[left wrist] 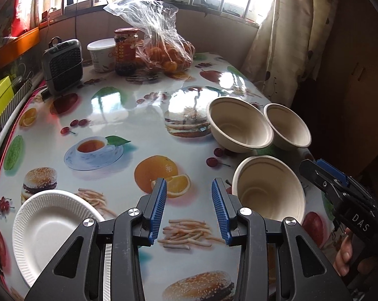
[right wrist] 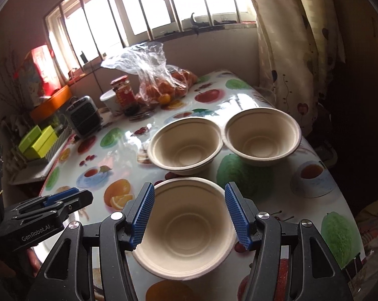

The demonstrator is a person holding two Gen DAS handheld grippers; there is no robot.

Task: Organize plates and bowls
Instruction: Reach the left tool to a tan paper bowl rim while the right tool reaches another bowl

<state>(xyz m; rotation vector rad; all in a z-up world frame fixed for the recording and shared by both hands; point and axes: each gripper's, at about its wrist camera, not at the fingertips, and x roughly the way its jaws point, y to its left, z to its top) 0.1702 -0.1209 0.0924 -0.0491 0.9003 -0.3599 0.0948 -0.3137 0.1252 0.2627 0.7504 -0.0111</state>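
Nearest bowl [right wrist: 186, 228], tan and empty, upright on the fruit-print tablecloth [right wrist: 271, 198], straight ahead of the right gripper [right wrist: 189, 215] and framed between its blue pads. Jaws spread, nothing pinched; pads not visibly touching the rim, gap to either side hard to judge through the fisheye. Round, so no long axis to align with; only the rim to catch. Right hand clearly the closer: from the left wrist view the same bowl [left wrist: 269, 190] off to the right of the left gripper [left wrist: 189, 209], just beside its right finger rather than between the two.

Left gripper also spread and empty, over printed fries, with the white paper plate [left wrist: 51, 228] to its lower left, part hidden under the gripper frame.

Beyond the near bowl, two more tan bowls, rims touching or nearly so: left far bowl [right wrist: 186, 145] and right far bowl [right wrist: 262, 135]. Likely stacking targets, judged from the task.

Farther back, a bag of oranges [right wrist: 161, 85], a red-lidded jar [right wrist: 122, 92], a white tub [left wrist: 102, 54] and a small grey heater [left wrist: 63, 65] by the window.
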